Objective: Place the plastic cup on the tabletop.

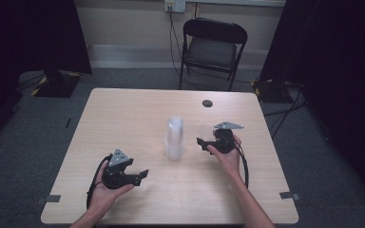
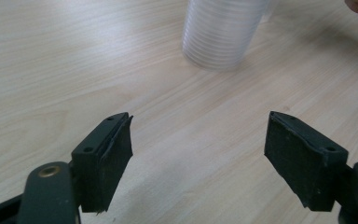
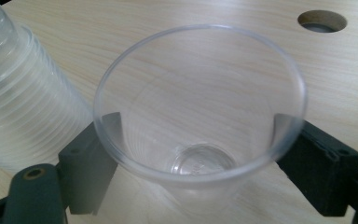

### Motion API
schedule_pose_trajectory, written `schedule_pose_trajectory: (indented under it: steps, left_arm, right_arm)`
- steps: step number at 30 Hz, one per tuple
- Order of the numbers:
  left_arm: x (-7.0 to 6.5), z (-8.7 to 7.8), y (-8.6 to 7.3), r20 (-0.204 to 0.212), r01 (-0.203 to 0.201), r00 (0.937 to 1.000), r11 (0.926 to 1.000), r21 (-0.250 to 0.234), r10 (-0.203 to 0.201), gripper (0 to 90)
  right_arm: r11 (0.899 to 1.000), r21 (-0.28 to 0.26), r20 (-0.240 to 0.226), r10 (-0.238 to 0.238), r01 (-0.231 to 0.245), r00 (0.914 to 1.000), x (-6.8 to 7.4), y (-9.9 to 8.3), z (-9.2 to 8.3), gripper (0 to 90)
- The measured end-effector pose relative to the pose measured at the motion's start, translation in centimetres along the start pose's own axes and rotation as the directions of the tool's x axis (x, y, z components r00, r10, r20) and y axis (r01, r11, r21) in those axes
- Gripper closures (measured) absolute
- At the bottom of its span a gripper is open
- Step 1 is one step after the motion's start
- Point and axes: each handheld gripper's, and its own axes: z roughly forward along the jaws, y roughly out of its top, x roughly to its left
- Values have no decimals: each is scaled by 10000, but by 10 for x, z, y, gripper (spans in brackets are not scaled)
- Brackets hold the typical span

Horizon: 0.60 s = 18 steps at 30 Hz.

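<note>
With the right gripper (image 3: 200, 154) straddling the single clear cup (image 3: 200, 116), jaws sit at its 9 and 3 o'clock walls; can't tell if the pads press. Cup stands upright on the table (image 1: 138, 109), just at 3 o'clock of the cup stack (image 1: 175, 137). Thin plastic: light, slick, crushes easily, so grip low, gently. Left gripper (image 2: 198, 154) jaws spread, empty, stack at its 12 o'clock

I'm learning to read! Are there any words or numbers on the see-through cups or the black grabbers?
None to read. The single clear plastic cup between the right gripper jaws has faint embossing on its bottom, too blurred to read. The stack of clear plastic cups and the left gripper carry no text.
</note>
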Motion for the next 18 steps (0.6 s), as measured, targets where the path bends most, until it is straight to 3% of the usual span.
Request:
schedule_pose_trajectory:
  steps: [10, 18]
  left_arm:
    - [10, -5, 1, -205, 232, 9995, 9997, -127, -234, 230]
    - [11, -5, 1, -246, 207, 9995, 9997, -95, -209, 230]
  right_arm:
    - [9997, 218, -32, -60, 61, 10000, -3, -7, -21, 155]
    - [9987, 392, -146, 318, -312, 9994, -9, -16, -39, 170]
